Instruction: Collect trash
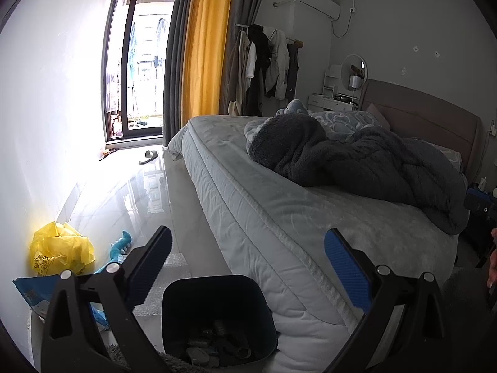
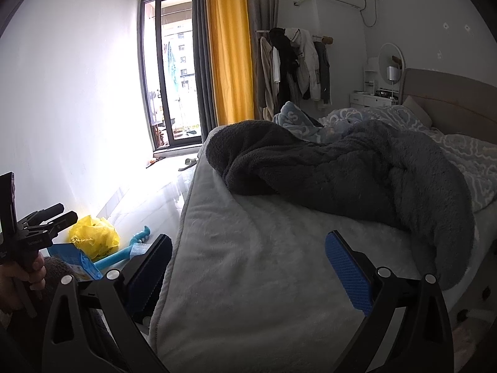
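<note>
The left gripper [image 1: 248, 267] is wide open, and nothing sits between its blue pads [image 1: 348, 272]. The right gripper [image 2: 248, 270] is wide open too, with nothing in it. In the right view, a hand [image 2: 18, 276] holds the left gripper's black handle, low at the left edge.

Spread-jawed left gripper [image 1: 247, 267] above dark trash bin [image 1: 217, 317] at bottom centre; yellow bag [image 1: 60, 251] lower left; bed [image 1: 279, 211] right.
</note>
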`<action>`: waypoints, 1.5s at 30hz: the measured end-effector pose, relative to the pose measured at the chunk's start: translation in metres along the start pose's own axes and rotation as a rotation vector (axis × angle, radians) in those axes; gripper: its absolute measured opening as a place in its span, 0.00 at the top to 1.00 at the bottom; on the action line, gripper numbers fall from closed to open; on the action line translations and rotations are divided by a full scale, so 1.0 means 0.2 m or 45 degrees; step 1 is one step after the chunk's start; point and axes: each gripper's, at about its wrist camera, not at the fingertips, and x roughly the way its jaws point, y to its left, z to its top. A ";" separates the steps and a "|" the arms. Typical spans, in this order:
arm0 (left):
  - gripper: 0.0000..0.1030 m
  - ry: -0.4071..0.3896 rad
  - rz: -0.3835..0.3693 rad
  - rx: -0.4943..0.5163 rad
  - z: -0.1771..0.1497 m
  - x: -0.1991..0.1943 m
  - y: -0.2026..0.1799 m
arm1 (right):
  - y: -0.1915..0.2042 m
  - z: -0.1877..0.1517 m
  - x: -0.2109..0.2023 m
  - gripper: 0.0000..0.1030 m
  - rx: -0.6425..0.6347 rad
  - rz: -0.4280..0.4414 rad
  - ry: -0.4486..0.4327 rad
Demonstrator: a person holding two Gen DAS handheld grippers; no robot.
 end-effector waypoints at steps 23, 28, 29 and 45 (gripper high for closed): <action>0.03 0.001 -0.003 0.008 -0.01 0.00 0.00 | 0.01 0.00 0.00 0.03 -0.006 -0.002 0.005; 0.03 0.001 -0.008 0.016 -0.01 0.00 0.00 | 0.01 0.00 0.00 0.03 -0.006 -0.001 0.006; 0.03 0.001 -0.007 0.014 -0.01 0.00 0.00 | 0.01 0.00 0.00 0.03 -0.006 -0.001 0.006; 0.03 0.004 -0.009 0.014 -0.01 0.00 0.00 | 0.01 0.00 0.00 0.03 -0.010 0.001 0.007</action>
